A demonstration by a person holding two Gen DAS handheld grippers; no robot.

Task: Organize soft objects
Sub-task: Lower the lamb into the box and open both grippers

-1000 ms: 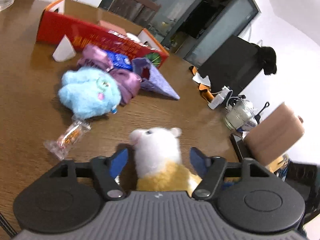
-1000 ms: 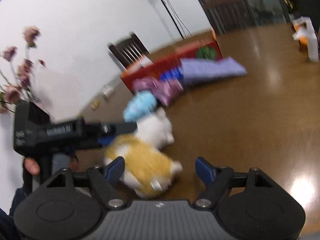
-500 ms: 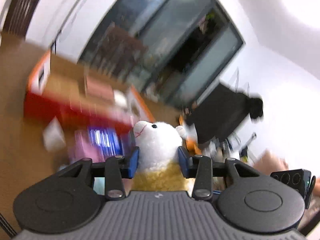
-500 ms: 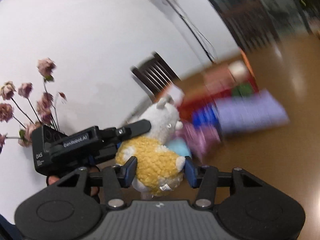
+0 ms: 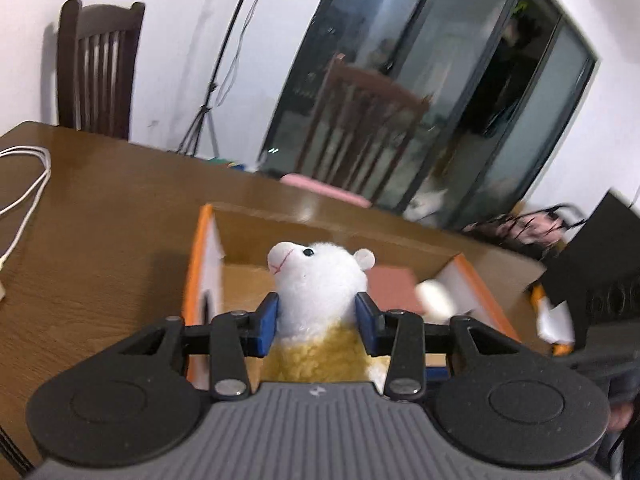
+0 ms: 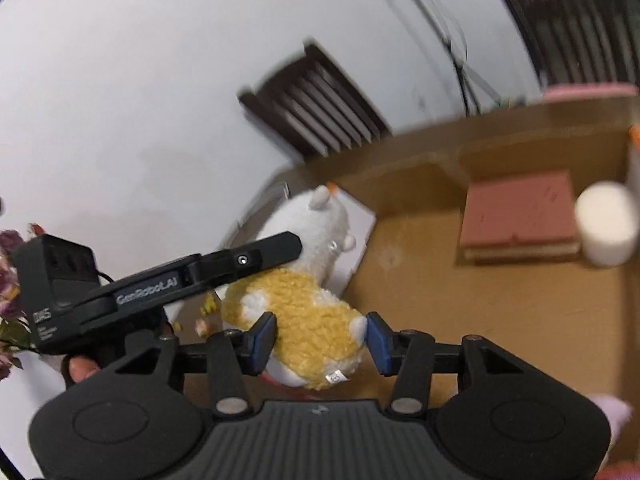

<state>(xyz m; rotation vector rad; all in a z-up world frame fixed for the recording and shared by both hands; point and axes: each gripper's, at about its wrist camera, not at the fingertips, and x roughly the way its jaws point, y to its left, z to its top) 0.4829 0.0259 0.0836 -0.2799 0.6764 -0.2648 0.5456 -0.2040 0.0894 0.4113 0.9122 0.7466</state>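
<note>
A plush alpaca with a white head and yellow woolly body (image 5: 316,292) is held in the air over an open orange cardboard box (image 5: 200,264). My left gripper (image 5: 318,322) is shut on its neck. My right gripper (image 6: 318,338) is shut on its yellow rump (image 6: 308,320), and the left gripper's finger crosses that view. The box's brown inside (image 6: 480,300) lies right beneath and ahead of the toy.
Inside the box lie a flat pink-brown book (image 6: 520,216) and a white cylinder (image 6: 606,230). A white cable (image 5: 24,184) lies on the wooden table (image 5: 100,240) at left. Dark chairs (image 5: 96,68) stand behind the table. Dried flowers (image 6: 10,280) show at far left.
Both grippers closed on the alpaca, lifted it off the table and carried it over the open box. The other toys have dropped out of view.
</note>
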